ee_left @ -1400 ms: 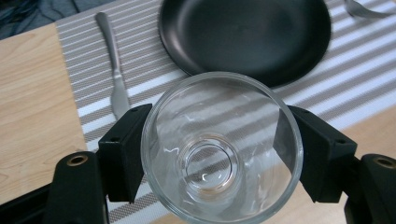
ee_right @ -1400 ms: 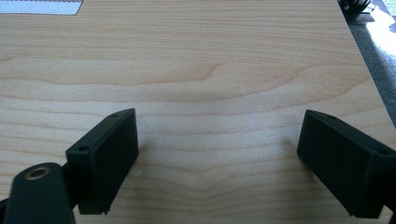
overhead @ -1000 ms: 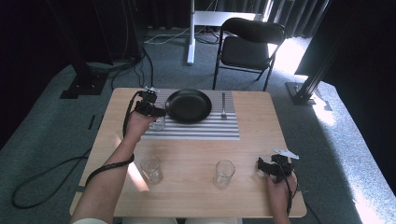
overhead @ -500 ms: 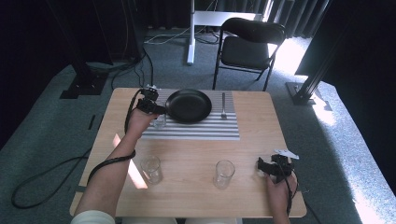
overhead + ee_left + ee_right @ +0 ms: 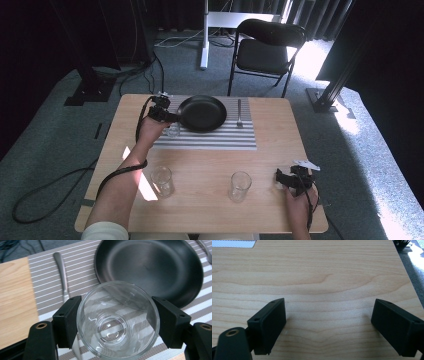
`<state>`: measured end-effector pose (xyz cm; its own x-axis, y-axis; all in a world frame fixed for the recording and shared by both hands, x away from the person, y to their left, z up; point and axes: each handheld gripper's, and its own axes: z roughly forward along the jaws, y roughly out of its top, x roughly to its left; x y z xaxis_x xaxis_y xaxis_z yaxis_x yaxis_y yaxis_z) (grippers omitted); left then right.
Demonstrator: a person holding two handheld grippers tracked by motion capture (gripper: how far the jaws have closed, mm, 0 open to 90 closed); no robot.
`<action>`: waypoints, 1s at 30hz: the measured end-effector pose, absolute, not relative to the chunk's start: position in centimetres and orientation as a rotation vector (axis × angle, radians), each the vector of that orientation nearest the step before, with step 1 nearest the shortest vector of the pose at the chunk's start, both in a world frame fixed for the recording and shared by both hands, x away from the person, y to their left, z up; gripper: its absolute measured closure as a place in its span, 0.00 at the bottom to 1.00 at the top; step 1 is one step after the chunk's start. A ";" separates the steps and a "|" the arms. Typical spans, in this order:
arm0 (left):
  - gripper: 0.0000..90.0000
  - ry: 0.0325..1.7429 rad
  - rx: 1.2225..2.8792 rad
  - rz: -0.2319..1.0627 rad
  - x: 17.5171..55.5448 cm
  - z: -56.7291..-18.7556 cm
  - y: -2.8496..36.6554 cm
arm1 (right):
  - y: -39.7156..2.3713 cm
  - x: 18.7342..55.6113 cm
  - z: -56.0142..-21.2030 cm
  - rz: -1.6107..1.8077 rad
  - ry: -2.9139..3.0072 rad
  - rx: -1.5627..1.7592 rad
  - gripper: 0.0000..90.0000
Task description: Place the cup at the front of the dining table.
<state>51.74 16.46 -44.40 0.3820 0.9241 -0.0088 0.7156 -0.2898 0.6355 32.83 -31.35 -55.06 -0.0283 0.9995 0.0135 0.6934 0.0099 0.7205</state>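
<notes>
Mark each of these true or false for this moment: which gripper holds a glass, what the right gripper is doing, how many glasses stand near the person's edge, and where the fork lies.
1. The left gripper has its jaws closed on a clear glass. True.
2. The right gripper grips a glass. False: its jaws are open over bare table.
3. Two more glasses stand nearer the person, one left and one right. True.
4. The fork lies inside the black pan. False: it lies on the striped mat beside the pan.
</notes>
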 end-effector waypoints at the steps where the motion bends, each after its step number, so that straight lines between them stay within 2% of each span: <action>1: 0.32 1.408 2.082 0.498 51.7 -44.5 16.4 | -31.4 32.8 -55.1 0.769 1.774 1.735 0.13; 6: 0.30 1.321 2.100 0.599 51.1 -45.0 15.9 | -31.3 32.8 -55.1 0.768 1.775 1.735 0.13; 8: 0.22 1.332 2.062 0.553 51.1 -45.0 16.0 | -31.3 32.8 -55.1 0.768 1.775 1.734 0.13; 16: 0.22 1.328 2.039 0.591 50.1 -44.9 16.9 | -31.4 32.8 -55.1 0.768 1.775 1.734 0.13; 30: 0.22 1.331 2.044 0.546 48.6 -45.2 17.2 | -31.4 32.8 -55.1 0.767 1.775 1.734 0.13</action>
